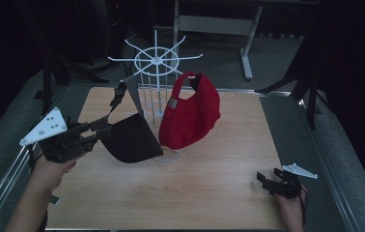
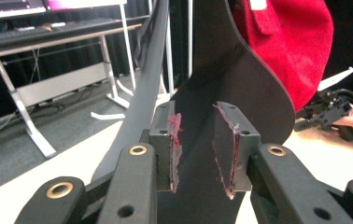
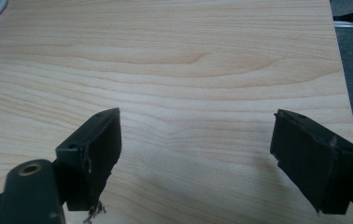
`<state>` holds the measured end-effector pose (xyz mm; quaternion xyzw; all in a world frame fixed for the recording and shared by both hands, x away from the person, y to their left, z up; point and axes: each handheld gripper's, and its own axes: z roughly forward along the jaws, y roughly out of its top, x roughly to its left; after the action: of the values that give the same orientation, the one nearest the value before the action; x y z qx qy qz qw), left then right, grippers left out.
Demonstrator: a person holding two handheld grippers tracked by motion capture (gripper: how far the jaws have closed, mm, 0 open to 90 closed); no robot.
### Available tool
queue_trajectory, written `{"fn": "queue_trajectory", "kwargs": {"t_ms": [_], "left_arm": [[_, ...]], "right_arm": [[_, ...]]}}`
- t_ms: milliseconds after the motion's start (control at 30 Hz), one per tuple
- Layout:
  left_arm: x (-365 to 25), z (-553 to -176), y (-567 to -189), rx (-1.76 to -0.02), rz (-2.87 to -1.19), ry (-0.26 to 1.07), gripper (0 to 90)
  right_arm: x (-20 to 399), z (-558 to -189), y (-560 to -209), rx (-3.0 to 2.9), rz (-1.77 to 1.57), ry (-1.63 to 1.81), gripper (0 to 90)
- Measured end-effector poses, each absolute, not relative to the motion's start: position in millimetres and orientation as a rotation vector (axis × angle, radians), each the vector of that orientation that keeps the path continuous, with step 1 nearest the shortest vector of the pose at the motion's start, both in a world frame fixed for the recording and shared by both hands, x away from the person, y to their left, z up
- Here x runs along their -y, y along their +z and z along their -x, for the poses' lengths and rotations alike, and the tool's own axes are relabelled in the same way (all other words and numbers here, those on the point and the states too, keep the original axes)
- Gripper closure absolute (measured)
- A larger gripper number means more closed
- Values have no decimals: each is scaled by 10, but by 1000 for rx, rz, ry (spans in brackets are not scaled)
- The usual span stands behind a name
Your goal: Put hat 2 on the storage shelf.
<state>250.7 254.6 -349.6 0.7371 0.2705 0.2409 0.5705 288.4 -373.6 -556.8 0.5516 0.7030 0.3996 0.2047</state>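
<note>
A black cap hangs beside a white wire rack, its brim low and facing me. A red cap hangs on the rack's right side. My left gripper reaches the brim's left edge. In the left gripper view the jaws stand a little apart with the black brim in the gap, and I see no pad pressing on it; the red cap is behind. My right gripper rests low near the table's front right corner, its jaws wide open over bare wood.
The wooden table has metal rails along its left and right sides. The rack's round base sits at mid table. A white desk frame stands on the floor beyond the far edge. The other hand and its gripper show in the left gripper view.
</note>
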Motion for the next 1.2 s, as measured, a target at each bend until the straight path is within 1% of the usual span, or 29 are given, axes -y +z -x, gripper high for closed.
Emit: {"fn": "queue_trajectory", "kwargs": {"t_ms": [367,700,900,1200], "left_arm": [[-2600,-2479,-3865,-674,-1742,568,709],[-2667,-2423,-4299,-712,-1723,507,711],[-2670,-2362,-4536,-713,-1772,460,710],[-2705,-2310,-4850,-782,-1795,437,710]], "right_arm": [[3737,-2870,-5559,-1953,-1530,1128,164],[3738,-2872,-5562,-1957,-1527,1130,164],[3735,-2869,-5560,-1961,-1521,1130,164],[3734,-2869,-5561,-1961,-1520,1129,164]]}}
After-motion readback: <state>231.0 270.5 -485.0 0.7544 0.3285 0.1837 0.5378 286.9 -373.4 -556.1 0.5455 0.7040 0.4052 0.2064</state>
